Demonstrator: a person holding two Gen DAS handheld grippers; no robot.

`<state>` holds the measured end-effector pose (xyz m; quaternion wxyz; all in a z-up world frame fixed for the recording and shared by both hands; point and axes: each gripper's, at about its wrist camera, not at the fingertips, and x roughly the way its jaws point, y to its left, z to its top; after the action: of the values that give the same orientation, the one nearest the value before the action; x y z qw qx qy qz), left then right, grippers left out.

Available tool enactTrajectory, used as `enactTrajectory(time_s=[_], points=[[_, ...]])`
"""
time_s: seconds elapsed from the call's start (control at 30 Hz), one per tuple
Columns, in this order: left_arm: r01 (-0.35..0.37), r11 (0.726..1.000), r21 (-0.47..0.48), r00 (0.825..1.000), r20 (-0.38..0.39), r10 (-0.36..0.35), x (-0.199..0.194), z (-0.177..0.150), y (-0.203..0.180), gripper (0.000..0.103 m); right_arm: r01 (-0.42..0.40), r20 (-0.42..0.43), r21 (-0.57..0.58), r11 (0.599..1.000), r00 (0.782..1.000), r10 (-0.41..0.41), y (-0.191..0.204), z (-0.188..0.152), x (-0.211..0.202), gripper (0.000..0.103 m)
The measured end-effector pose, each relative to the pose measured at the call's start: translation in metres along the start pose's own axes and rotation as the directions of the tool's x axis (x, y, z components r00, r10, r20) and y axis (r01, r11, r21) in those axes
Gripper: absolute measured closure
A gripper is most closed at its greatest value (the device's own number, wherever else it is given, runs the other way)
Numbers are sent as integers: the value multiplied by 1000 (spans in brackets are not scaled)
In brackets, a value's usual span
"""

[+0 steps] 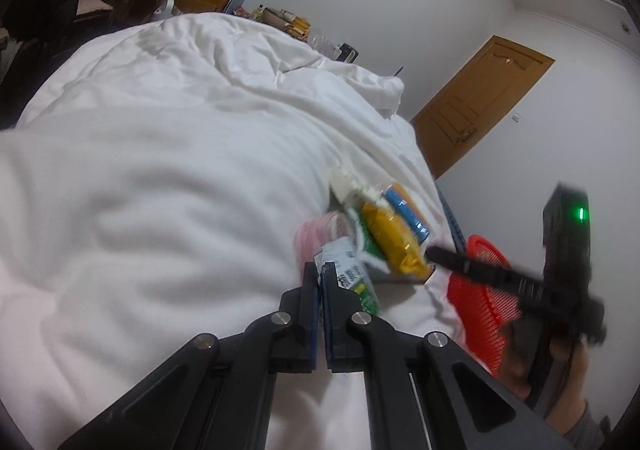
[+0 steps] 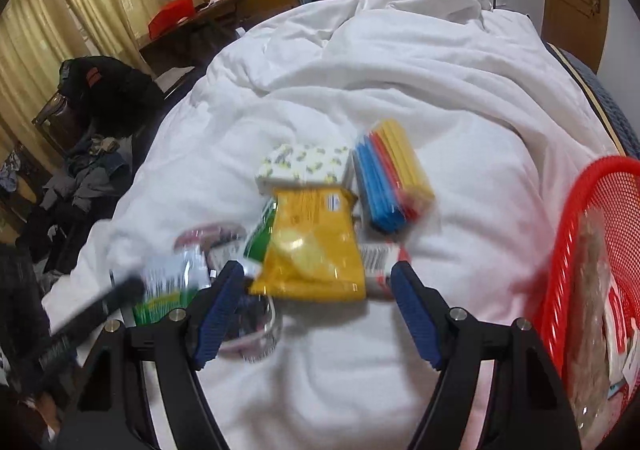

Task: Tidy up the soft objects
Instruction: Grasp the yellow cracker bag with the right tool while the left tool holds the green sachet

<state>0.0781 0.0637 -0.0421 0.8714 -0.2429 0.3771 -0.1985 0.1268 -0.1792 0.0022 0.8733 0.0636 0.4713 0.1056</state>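
Your left gripper (image 1: 321,270) pinches the green packet (image 1: 352,278); your right gripper (image 2: 320,282) gapes empty, so centre it on the yellow packet (image 2: 316,250) before closing

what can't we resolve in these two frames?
- Green-and-white packet: print motion-blurred in both views; left gripper covers its edge.
- Round clear container: right wrist view, blurred, half behind the right gripper's finger; contents unreadable.
- Red basket: cut by the frame edge; contents behind mesh, unidentifiable.
- Yellow packet: label text too blurred to read.
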Motion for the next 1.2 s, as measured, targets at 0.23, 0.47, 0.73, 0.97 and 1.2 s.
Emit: enactTrajectory(time_s=[0.23, 0.47, 0.73, 0.97, 1.2], points=[[-27, 999, 25, 1000, -7, 27, 1, -12, 4, 103, 23, -50, -22, 1000, 998, -24, 8, 12, 25, 28], [-52, 997, 63, 998, -26, 54, 0, -18, -2, 103, 92, -32, -59, 994, 995, -94, 15, 13, 36, 28], [-71, 992, 105, 995, -59, 78, 7, -25, -8, 100, 29, -29, -45, 999, 999, -30, 16, -3, 23, 51], [-62, 989, 132, 992, -101, 76, 18, -28, -11, 95, -15, 6, -85, 996, 1000, 16, 20, -21, -8, 55], [-29, 982, 187, 995, -90, 46, 13, -35, -31, 102, -24, 25, -96, 995, 999, 26, 12, -26, -40, 58]])
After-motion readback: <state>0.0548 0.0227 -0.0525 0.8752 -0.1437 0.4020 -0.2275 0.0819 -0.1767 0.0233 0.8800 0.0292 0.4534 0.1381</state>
